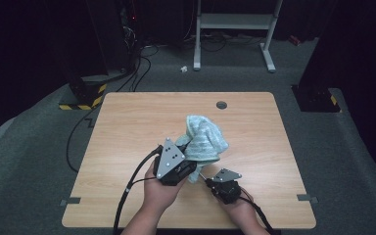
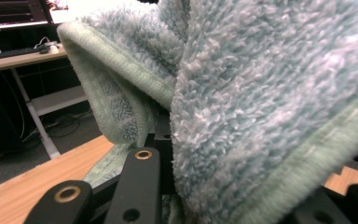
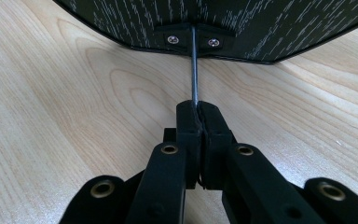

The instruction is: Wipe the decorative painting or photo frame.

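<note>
1. The towel (image 1: 203,139) is pale blue-green fleece with a lighter green hem.
2. The table (image 1: 127,127) is light wood grain.
3. Both grippers (image 1: 188,164) (image 1: 206,182) are black with grey top plates.
4. The rod (image 3: 194,65) is dark metal.

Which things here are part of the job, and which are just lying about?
In the job:
towel, gripped by the left tongs
thin metal rod, pinched in the right tongs

Lying about:
grommet in the table
white frame on the floor
</note>
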A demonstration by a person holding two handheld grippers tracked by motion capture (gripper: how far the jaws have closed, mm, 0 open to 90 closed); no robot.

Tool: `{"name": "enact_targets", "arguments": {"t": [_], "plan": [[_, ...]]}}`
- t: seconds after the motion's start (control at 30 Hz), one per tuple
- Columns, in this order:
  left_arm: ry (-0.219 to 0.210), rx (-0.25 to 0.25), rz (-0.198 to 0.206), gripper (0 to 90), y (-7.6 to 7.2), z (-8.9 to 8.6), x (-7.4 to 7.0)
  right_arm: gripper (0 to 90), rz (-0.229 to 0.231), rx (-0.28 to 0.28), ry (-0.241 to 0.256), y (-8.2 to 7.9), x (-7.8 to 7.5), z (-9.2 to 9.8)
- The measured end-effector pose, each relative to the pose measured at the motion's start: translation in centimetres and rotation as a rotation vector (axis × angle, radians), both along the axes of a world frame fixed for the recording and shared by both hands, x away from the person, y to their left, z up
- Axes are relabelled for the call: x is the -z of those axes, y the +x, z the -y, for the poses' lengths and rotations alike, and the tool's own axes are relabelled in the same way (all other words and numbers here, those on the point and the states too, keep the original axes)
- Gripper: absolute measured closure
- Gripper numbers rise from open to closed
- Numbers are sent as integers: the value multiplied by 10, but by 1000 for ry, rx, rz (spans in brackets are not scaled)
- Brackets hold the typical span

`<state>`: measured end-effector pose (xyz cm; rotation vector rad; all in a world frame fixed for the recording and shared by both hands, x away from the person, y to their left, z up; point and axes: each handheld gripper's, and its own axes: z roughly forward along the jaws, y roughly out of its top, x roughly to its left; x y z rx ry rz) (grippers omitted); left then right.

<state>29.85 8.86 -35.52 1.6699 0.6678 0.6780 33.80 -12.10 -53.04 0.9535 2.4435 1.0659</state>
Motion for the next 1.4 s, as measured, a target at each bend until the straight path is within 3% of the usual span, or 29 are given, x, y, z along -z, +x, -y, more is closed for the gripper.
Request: {"name": "enact_targets", "arguments": {"t": [0.3,0.47,0.6,0.8,0.9,1.03,1.2,1.4], "plan": [[-6,-24,-18,699,-21,-29,21,872,5,-4,-3,-1,0,-1],[-23,-29,-29,699,-26,-36,24,873,6,-3,-4,-1,0,-1],[-34,-24,-23,699,-19,-29,17,874,5,-7,-2,0,0,0],[-42,1,2,699,-2,-5,-5,874,10,-10,-4,0,0,0],[-18,0,18,699,8,8,-15,875,9,-10,-4,0,0,0],[11,2,9,700,17,20,-19,875,1,-6,0,0,0,0],[10,6,5,703,18,17,-15,875,5,-8,-3,0,0,0],[-5,12,-10,703,10,0,-6,875,8,-9,-3,0,0,0]]}}
